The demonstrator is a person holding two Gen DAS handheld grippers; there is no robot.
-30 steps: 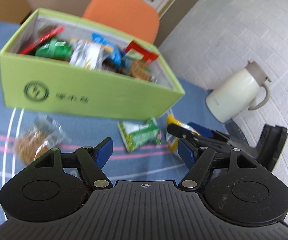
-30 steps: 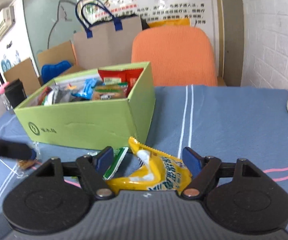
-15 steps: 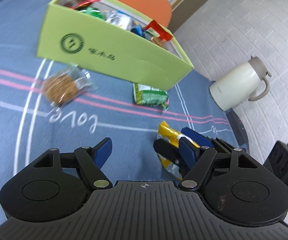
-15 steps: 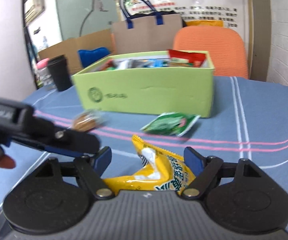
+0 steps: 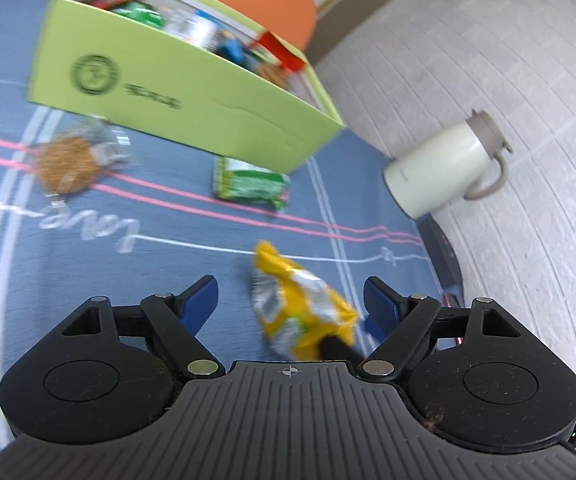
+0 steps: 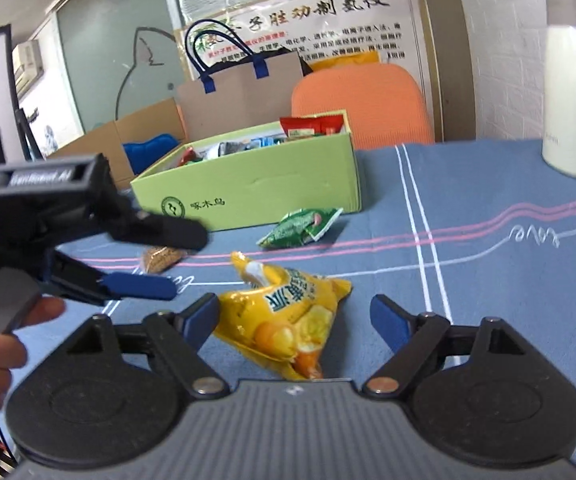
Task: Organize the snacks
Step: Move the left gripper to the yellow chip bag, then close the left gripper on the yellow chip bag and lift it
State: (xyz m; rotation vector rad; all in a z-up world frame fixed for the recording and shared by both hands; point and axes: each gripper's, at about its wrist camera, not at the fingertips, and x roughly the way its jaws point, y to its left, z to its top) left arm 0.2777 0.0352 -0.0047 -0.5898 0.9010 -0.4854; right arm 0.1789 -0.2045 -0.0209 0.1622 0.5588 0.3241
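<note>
Both grippers' fingers (image 6: 387, 322) are opening — crinkled yellow snack bag (image 6: 288, 320) between, none pressing it.

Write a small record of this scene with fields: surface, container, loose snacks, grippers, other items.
surface: blue tablecloth with pink and white lines
container: open light-green cardboard box holding mixed snack packets
loose snacks: crumpled yellow snack bag nearest; green foil packet by the box's front corner; round brown biscuit in clear wrap
right gripper: jaws opening, yellow bag between them, pads not pressing it
left gripper: jaws opening, nothing gripped
other items: cream jug with grey lid; orange chair back
</note>
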